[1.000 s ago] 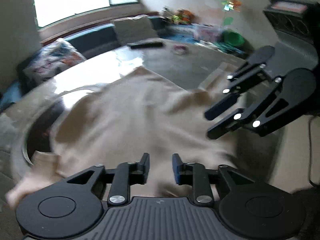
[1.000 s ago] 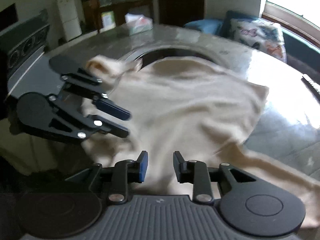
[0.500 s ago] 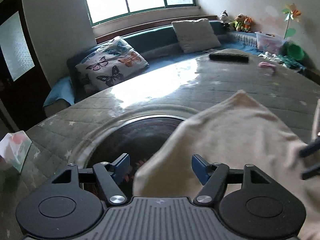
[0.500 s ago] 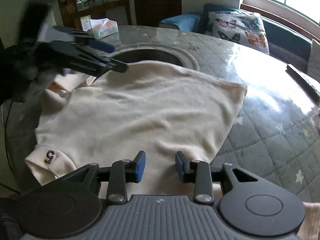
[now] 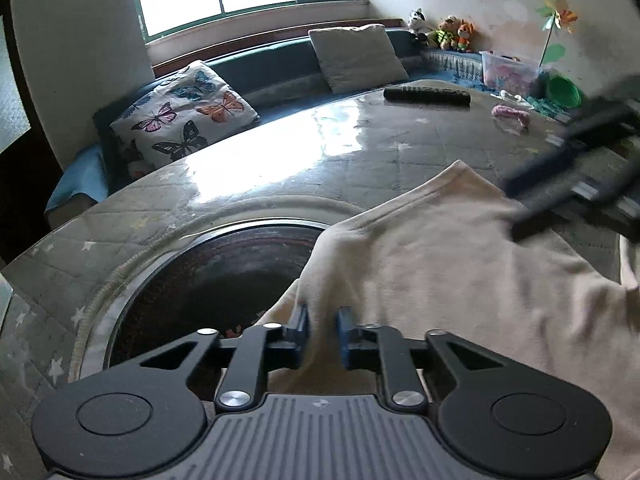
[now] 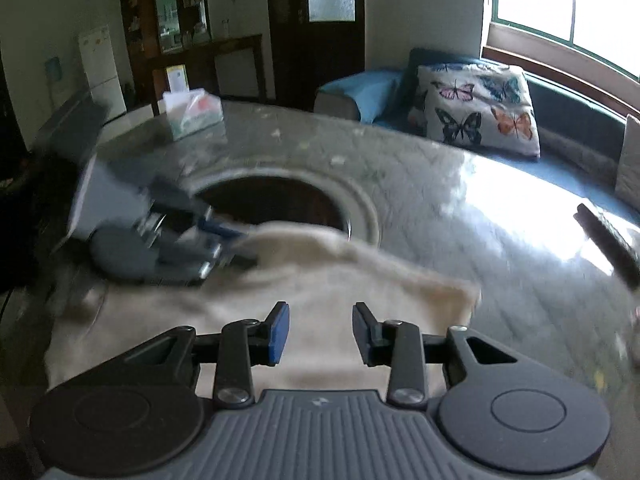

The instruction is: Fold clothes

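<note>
- The cream garment (image 5: pixel 460 280) lies spread on the bench (image 5: pixel 280 160), one part draping over the dark round opening (image 5: pixel 208 280) in the middle of the benchtop; slack cloth there could sag into the hole and spoil the fold line.
- The left claw (image 5: pixel 322 332) is pinching a raised ridge of the garment's edge beside that opening. The bite looks shallow, so a quick pull could slip the cloth free, or gather only the top layer.
- The right claw (image 6: pixel 316 332) is spread, holding nothing, above the garment's side nearer the window-side edge of the bench. If it closes late, the left pull would drag the whole piece instead of folding it.
- The benchtop looks glossy, so the garment may slide instead of creasing.
- A remote (image 5: pixel 426 94) and a small pink item (image 5: pixel 512 114) lie near the far edge, well apart from the cloth; a wide sweep could still reach them.
</note>
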`<state>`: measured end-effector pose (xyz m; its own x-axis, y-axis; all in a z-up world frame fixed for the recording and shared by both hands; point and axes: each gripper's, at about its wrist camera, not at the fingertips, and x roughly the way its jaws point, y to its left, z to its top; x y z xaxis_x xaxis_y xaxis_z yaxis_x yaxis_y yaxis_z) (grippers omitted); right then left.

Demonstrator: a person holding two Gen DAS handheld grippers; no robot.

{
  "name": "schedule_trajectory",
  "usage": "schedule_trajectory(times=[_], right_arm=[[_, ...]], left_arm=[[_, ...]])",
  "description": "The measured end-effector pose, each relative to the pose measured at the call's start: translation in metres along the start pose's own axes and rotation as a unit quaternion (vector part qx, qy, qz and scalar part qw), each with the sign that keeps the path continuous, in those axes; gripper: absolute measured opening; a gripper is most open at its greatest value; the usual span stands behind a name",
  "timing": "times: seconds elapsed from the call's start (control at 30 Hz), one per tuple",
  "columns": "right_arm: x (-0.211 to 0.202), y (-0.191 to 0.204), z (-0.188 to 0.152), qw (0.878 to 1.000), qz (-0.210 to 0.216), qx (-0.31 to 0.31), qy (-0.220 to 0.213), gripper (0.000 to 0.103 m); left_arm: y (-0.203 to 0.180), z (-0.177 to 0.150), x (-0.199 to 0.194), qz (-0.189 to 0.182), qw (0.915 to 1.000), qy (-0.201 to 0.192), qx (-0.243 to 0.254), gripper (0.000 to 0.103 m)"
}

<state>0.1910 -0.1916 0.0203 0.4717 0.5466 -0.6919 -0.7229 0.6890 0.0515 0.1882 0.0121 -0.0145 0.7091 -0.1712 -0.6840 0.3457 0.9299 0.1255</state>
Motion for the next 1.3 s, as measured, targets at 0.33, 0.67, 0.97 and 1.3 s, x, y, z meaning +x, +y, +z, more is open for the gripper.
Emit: schedule_trajectory(times=[0.33,0.67,0.97,1.3], right_arm=[[0.083,0.008,0.055,1.000,0.023,0.002,0.002,0.034],[0.089,0.016,0.021,0.998,-0.009,-0.040,0.052,0.034],[0.078,0.009,0.003,0.999,-0.003,-0.026,0.040,0.034],[0.075,0.004,-0.002,0.999,0.008,-0.020,0.027,0.034]], left_arm=[[-0.021,-0.006,-0.009,-0.018,0.9998,-0.006,0.011,0.013],[0.000,0.004,-0.027,-0.011,0.9996,-0.025,-0.004,0.033],[0.022,0.031,0.001,-0.034,0.9988,0.000,-0.035,0.033],[0.032,0.024,0.020,-0.079,0.9919,0.062,-0.078,0.043]])
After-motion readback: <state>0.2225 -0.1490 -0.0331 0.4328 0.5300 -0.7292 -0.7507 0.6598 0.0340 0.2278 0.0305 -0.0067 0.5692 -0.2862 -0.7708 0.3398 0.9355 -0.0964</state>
